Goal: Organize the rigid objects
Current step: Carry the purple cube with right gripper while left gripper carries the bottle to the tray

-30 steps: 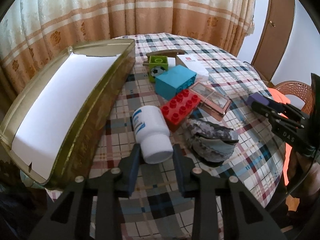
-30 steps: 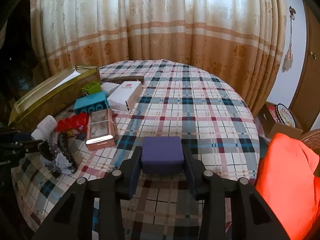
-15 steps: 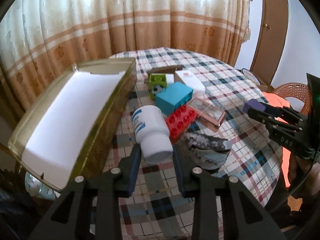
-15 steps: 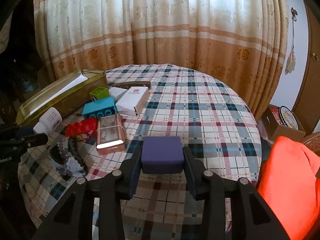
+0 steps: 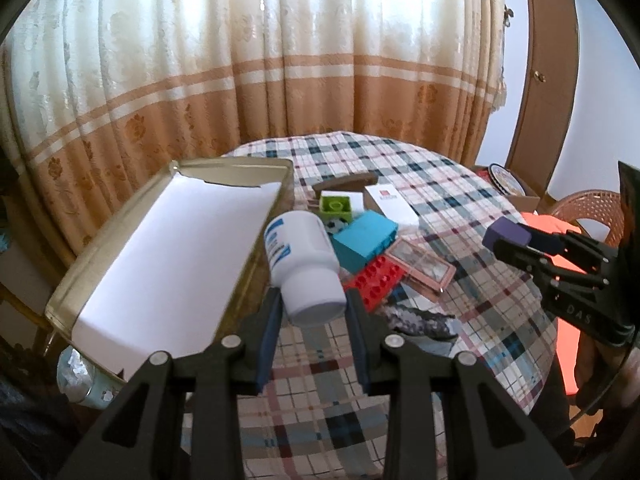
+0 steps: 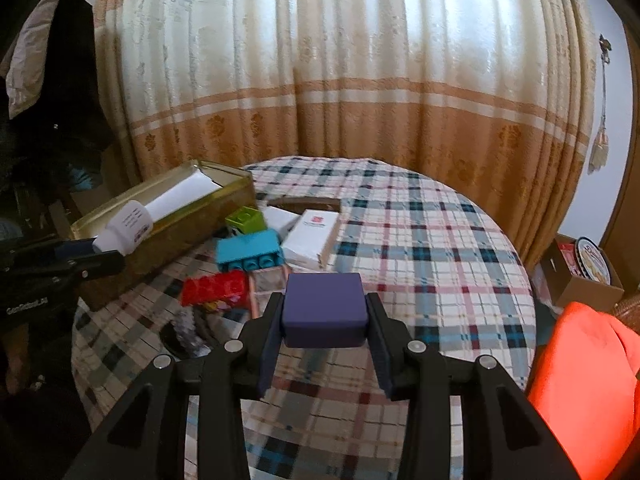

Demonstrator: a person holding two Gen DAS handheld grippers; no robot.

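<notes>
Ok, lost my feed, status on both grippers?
Left gripper shut on white bottle. Right gripper shut on purple block. Gold tin open, nothing blocking.

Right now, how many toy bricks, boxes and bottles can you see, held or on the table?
Bricks: 3, green, blue, red
Boxes: 3, purple, white, tin
Bottles: 1, white
Total: 7

Gold metal tin [image 5: 256, 276] glossy, paper-lined; white plastic bottle [image 5: 302, 256] smooth; plaid tablecloth [image 6: 432, 264] woven.
</notes>
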